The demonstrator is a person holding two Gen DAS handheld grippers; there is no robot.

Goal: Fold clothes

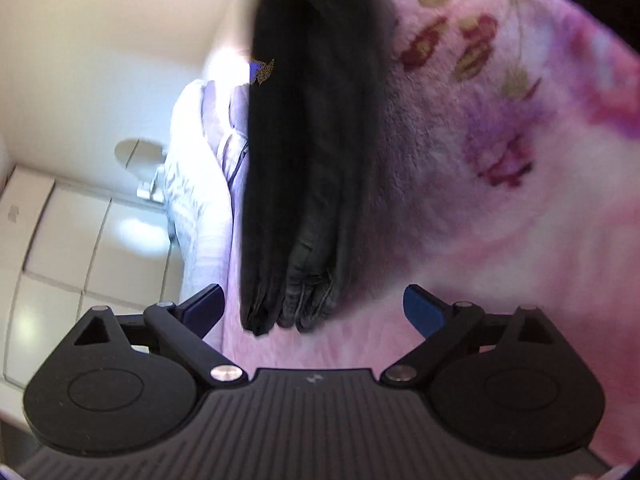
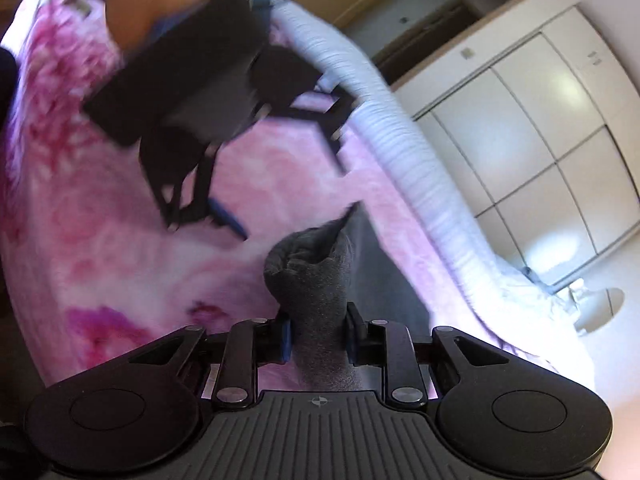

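A dark grey garment [image 1: 304, 184] hangs in a long bunched strip over the pink flowered blanket [image 1: 500, 208]; its gathered lower end sits between my left fingers without touching them. My left gripper [image 1: 314, 308] is open and empty, just below the cloth. My right gripper [image 2: 318, 338] is shut on a bunched fold of the same dark garment [image 2: 312, 276], which rises from the jaws. In the right wrist view the left gripper [image 2: 280, 196] shows blurred above the pink blanket [image 2: 100, 240], held by a hand.
A white ribbed quilt [image 2: 420, 168] runs along the bed's edge. White wardrobe doors [image 2: 540, 140] and a wooden door frame [image 2: 400, 40] stand beyond. A white round object [image 1: 136, 156] lies by the bed.
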